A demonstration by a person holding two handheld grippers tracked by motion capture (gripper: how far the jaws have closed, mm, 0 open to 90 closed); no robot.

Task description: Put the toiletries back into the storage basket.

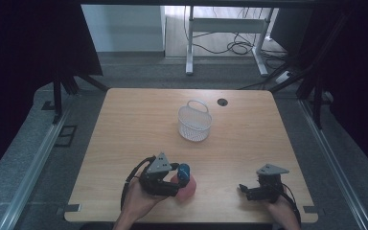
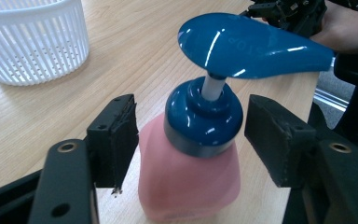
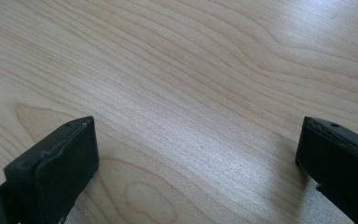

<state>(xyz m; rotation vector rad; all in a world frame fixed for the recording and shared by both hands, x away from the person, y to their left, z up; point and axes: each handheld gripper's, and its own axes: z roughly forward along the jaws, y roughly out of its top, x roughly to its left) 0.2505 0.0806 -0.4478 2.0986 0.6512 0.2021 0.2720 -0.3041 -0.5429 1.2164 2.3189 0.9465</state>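
High view: up above the near edge of the table [image 1: 139,120], looking forward and down.
Left gripper view: very close to the pink bottle [image 2: 189,179], facing the far basket [image 2: 35,42].
Right gripper view: low, right over bare wood.
Shared: bottle, basket, table.

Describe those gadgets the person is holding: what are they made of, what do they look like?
Each hand carries a black two-jaw gripper, left and right, topped with a grey three-cornered plate. Their jaws are thick, blocky black pads. A black cable trails back from each. The forearms are bare.
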